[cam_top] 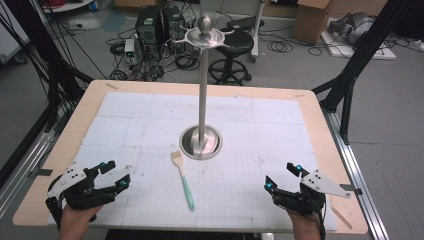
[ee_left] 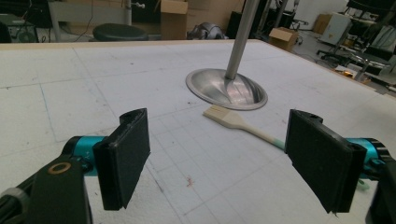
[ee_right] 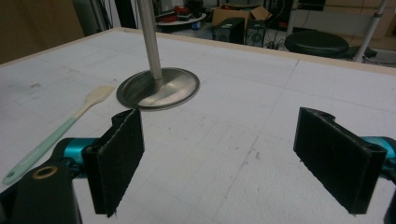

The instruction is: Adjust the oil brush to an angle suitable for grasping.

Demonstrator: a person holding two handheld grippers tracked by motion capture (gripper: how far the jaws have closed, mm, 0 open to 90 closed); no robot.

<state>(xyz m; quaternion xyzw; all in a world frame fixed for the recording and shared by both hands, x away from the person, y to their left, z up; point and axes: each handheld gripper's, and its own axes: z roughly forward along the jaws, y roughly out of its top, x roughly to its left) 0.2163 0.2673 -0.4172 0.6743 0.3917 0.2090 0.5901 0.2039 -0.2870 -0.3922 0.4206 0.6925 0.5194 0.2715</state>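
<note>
no work has started, as far as the views show; the spatula [cam_top: 183, 180] lies flat and untouched on the white gridded mat [cam_top: 260, 150], just short of the steel stand [cam_top: 201, 90], whose hooks at the top carry nothing; my judgement is that approach, grasp and any hanging of the tool are all left to do.

left gripper [cam_top: 116, 175] sits at about 8 o'clock from the table centre, jaws spread wide with nothing between them; right gripper [cam_top: 282, 176] sits at about 4 o'clock, jaws likewise spread and holding nothing; both are well apart from the tool.

location: the spatula rests near the table centre, at roughly 6 o'clock from the stand's round base [cam_top: 200, 142], its blade just beside the base rim but seemingly not touching.

orientation in the high view: long axis runs close to the 12–6 line, slightly tilted; the pale wooden blade [ee_left: 219, 114] points to about 11 o'clock, toward the stand; the mint-green handle [ee_right: 35, 151] points to about 5 o'clock, toward the person's edge.
</note>
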